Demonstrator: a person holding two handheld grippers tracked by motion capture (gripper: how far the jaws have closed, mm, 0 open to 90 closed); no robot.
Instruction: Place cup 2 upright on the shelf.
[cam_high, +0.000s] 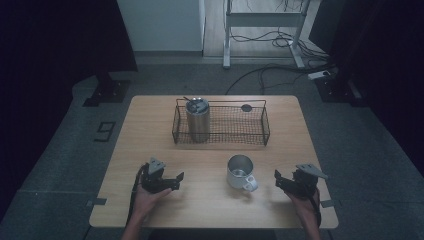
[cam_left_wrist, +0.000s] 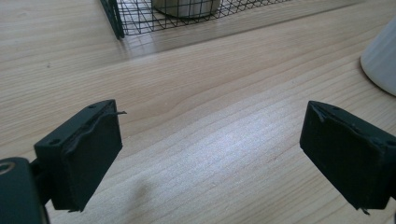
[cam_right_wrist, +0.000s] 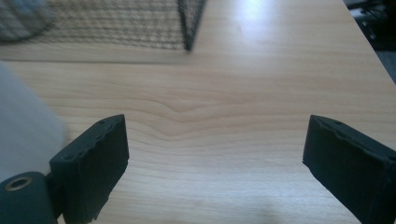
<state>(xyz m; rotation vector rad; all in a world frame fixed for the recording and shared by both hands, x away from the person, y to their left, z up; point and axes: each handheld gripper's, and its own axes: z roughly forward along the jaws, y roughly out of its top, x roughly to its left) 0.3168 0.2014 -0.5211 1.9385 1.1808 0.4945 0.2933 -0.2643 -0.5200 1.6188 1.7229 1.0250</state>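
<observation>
A white mug (cam_high: 240, 172) with its handle towards the front right stands on the wooden table (cam_high: 150, 130), between my two grippers. My left gripper (cam_high: 176, 182) rests low near the front left, its jaws pointing right at the mug, wide apart with nothing between them (cam_left_wrist: 212, 126). The mug's side (cam_left_wrist: 383, 60) shows at the right edge of the left gripper view. My right gripper (cam_high: 278, 181) is at the front right, jaws pointing left, also wide apart over bare wood (cam_right_wrist: 215, 135). The mug (cam_right_wrist: 23, 135) is a blur at the left of the right gripper view.
A black wire basket (cam_high: 220, 141) stands at the back middle of the table. A steel tumbler (cam_high: 197, 120) with a lid stands in its left end and a small dark round thing (cam_high: 246, 107) lies at its far right. Cables and a stand lie on the floor beyond.
</observation>
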